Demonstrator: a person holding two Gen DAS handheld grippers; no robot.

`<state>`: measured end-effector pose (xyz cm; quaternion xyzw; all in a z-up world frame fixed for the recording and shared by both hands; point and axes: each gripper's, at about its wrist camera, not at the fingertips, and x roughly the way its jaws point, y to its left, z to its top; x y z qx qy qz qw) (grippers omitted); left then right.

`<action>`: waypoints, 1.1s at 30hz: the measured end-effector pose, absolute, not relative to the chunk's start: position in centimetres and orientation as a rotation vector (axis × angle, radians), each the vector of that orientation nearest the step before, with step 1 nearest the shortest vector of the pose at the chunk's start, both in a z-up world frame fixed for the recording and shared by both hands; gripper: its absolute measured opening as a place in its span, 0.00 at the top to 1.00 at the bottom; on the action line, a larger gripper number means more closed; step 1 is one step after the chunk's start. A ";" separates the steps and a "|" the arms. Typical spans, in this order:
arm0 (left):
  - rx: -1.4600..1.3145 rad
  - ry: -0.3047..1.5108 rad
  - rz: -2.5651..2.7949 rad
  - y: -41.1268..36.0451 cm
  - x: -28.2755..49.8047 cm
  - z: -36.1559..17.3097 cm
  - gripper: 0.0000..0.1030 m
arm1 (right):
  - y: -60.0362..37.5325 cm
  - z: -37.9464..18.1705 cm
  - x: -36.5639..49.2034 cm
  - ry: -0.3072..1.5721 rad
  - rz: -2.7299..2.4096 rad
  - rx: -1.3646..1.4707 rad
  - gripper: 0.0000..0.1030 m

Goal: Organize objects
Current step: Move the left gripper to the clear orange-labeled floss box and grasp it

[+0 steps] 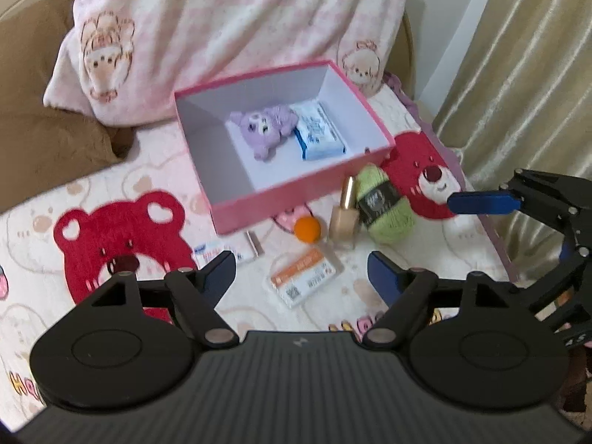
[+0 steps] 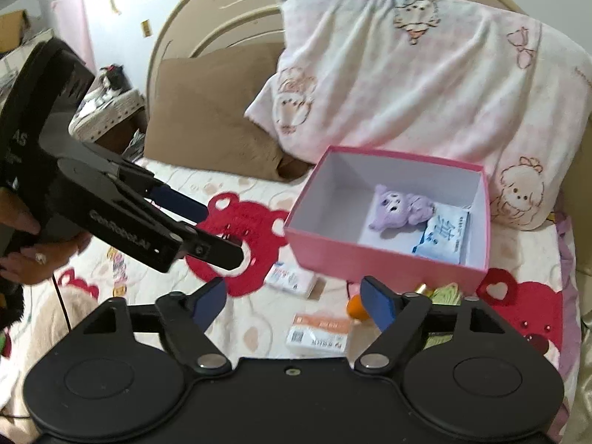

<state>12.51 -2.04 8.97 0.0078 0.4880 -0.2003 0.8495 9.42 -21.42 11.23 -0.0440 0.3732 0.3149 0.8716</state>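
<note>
An open pink box [image 1: 259, 205] [image 2: 370, 259] stands on the bed and holds a purple plush toy [image 1: 264, 125] [image 2: 399, 209] and a blue-white tissue pack [image 1: 318, 131] [image 2: 442, 238]. In front of the box lie an orange ball [image 1: 307, 229] [image 2: 356, 307], a gold-capped bottle [image 1: 344, 218], a green yarn ball [image 1: 384, 203], an orange-white card packet [image 1: 305, 277] [image 2: 322, 335] and a small white-blue packet [image 1: 225, 253] [image 2: 290, 277]. My left gripper [image 1: 301, 273] is open and empty, just short of the card packet. My right gripper [image 2: 294, 299] is open and empty above the same items.
A pink-and-white pillow [image 1: 222, 29] [image 2: 407, 85] leans behind the box, with a brown cushion [image 1: 44, 133] [image 2: 218, 111] to its left. The bedcover [image 1: 122, 229] has red bear prints. A curtain [image 1: 518, 74] hangs at the right bed edge.
</note>
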 end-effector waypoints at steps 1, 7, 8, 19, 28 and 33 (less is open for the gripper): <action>0.012 1.033 -0.418 -1.9 12.1 8.6 0.24 | -21.3 10.7 8.9 0.777 0.661 -0.101 0.18; 0.005 1.085 -0.411 -1.1 11.2 6.0 0.24 | -20.6 7.3 7.0 0.773 0.672 -0.151 0.18; 0.000 1.091 -0.411 -1.0 11.2 5.6 0.23 | -20.5 6.8 6.8 0.768 0.676 -0.156 0.16; -0.124 1.103 -0.422 -1.2 12.2 -0.4 0.17 | -19.1 1.6 7.2 0.770 0.700 -0.211 0.12; -0.154 1.070 -0.405 -2.4 13.4 -4.8 0.08 | -17.7 -2.7 10.4 0.866 0.669 -0.240 0.11; -0.246 1.039 -0.381 -2.3 13.6 -7.6 0.08 | -16.8 -5.2 11.7 0.894 0.648 -0.210 0.11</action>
